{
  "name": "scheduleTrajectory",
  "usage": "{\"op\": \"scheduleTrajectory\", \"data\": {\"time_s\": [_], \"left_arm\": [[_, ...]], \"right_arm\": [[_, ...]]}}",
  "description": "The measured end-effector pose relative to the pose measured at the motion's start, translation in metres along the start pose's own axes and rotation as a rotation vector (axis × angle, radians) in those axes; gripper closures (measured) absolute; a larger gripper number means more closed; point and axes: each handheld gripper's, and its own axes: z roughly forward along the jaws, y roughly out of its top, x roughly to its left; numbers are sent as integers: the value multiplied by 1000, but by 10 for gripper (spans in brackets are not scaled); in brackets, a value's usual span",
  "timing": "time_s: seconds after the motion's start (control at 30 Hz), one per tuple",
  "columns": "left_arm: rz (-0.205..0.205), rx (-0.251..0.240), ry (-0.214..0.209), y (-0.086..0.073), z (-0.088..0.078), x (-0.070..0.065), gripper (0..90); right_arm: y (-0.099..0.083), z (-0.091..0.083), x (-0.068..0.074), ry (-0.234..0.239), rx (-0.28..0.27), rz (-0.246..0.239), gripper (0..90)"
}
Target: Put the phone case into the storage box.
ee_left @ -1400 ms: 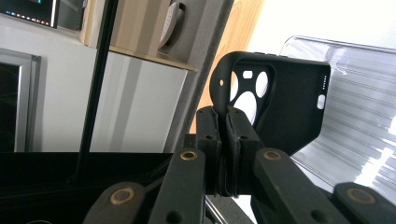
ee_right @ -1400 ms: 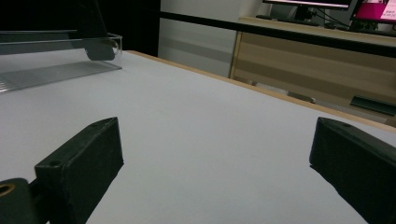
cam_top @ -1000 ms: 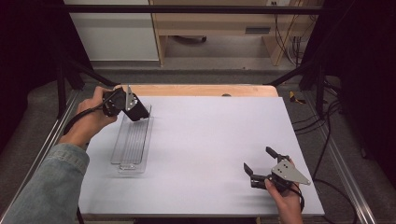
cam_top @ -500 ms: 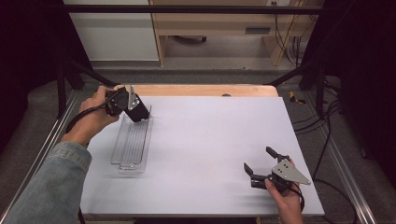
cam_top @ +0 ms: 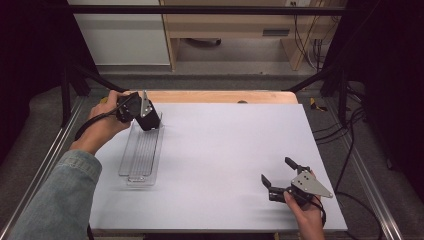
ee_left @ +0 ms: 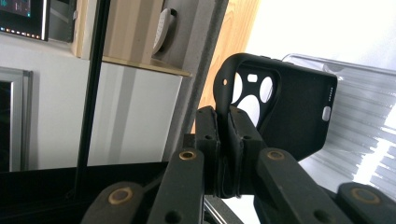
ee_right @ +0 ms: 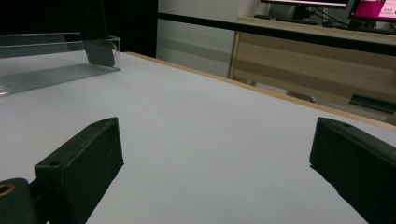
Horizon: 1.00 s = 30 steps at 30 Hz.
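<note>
A black rubber phone case (ee_left: 285, 109) is clamped by its edge in the left gripper (ee_left: 223, 140), above a clear ribbed plastic tray (cam_top: 141, 152); the right gripper (cam_top: 280, 175) is held wide open.

Black case, clear tray, white table

The phone case (ee_left: 289, 109) is matt black, with a small grey side button; the tray (cam_top: 141, 152) under it is clear plastic with a ribbed pattern of fine lines. The left gripper (ee_left: 223, 140) and right gripper (cam_top: 281, 176) are black, each topped with a grey plate. The table (cam_top: 225, 165) is plain white with a light wood edge; the sleeve (cam_top: 60, 200) is faded blue denim.
</note>
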Motion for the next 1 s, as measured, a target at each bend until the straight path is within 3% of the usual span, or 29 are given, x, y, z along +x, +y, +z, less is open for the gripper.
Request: {"op": "scheduleTrajectory", "data": {"time_s": [0.33, 1.0], "left_arm": [[22, 0, 1, 5, 3, 0, 829], [22, 16, 0, 10, 8, 2, 819]], "right_arm": [[0, 0, 0, 2, 0, 4, 29], [0, 0, 0, -2, -1, 11, 27]]}}
